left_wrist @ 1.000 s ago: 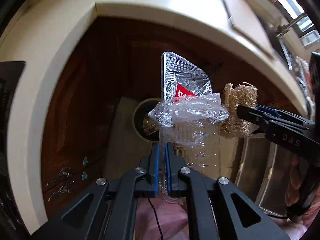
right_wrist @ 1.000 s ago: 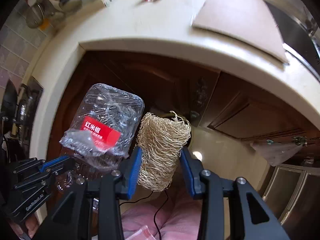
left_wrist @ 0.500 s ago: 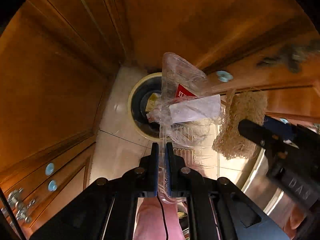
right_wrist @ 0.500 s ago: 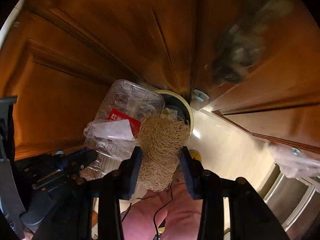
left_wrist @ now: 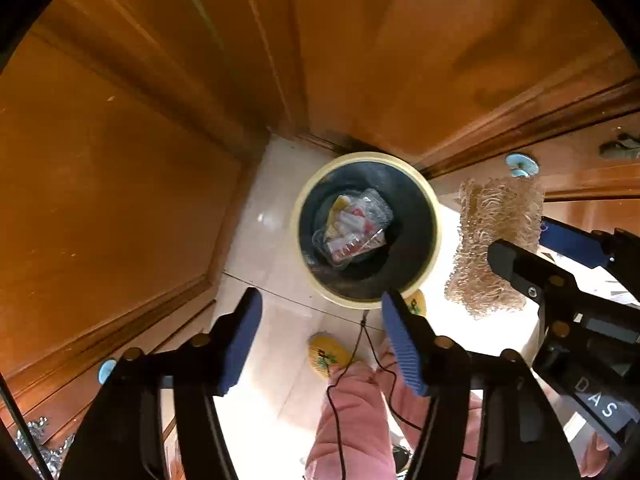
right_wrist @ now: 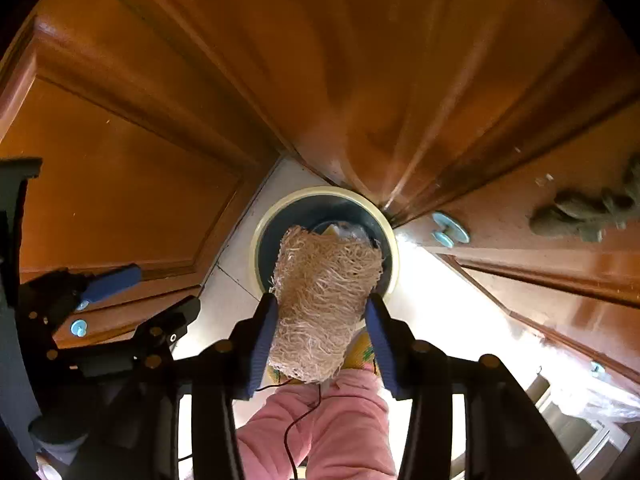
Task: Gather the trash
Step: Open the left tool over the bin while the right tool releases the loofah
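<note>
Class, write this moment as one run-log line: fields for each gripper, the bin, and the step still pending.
left gripper: open, empty | right gripper: shut on loofah | bin: clear plastic container inside | pending: drop loofah

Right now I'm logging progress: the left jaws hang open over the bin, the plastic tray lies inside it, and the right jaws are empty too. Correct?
Not quite: the right gripper isn't empty. The right wrist view shows its jaws shut on the loofah above the bin. The rest holds: left gripper open, plastic tray inside the bin.

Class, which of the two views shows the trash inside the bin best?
The left wrist view: it looks straight into the bin, with the trash unobstructed. In the right wrist view, the loofah hides nearly all of it.
</note>
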Available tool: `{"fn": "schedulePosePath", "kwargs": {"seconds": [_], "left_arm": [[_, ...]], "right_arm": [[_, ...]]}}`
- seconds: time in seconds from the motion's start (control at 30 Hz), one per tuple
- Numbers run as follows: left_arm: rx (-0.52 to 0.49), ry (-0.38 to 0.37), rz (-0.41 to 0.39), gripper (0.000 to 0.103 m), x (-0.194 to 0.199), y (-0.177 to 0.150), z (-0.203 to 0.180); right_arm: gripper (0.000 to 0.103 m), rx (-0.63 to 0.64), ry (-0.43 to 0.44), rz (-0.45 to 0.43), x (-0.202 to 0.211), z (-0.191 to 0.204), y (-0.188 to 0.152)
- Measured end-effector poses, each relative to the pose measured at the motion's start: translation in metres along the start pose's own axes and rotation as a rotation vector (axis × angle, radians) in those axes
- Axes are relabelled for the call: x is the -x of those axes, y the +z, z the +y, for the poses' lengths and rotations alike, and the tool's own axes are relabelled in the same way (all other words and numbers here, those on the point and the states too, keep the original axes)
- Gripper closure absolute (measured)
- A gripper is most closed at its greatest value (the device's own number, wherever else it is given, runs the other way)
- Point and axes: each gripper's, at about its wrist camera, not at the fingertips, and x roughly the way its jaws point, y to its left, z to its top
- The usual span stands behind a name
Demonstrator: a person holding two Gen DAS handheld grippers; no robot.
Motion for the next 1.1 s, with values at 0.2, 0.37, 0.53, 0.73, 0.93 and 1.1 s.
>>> {"fn": "schedulePosePath", "kwargs": {"seconds": [0.2, 0.37, 0.53, 0.73, 0.93, 1.1], "left_arm": [[0.036, 0.008, -0.003, 0.04, 0.008, -0.003, 0.009], [0.058, 0.005, -0.018, 0.039, 0.013, -0.006, 0.018], [0.072, -0.009, -0.043, 0.038, 0.031, -0.008, 0.022], [0.065, -0.022, -0.081, 0.038, 0.07, -0.013, 0.027], [0.039, -0.02, -0.126, 0.037, 0.116, -0.025, 0.028], [0.021, -0.033, -0.192, 0.037, 0.172, -0.037, 0.031]], "right_arm": [[0.056, 0.049, -0.003, 0.008, -0.003, 0.006, 0.003], [0.056, 0.065, -0.012, -0.007, 0.003, 0.011, 0.003], [0.056, 0.062, -0.014, -0.016, 0.016, 0.018, 0.004], [0.053, 0.057, -0.03, -0.035, 0.047, 0.026, 0.0], [0.053, 0.036, -0.026, -0.054, 0.085, 0.036, -0.011], [0.053, 0.019, -0.022, -0.094, 0.135, 0.042, -0.023]]}}
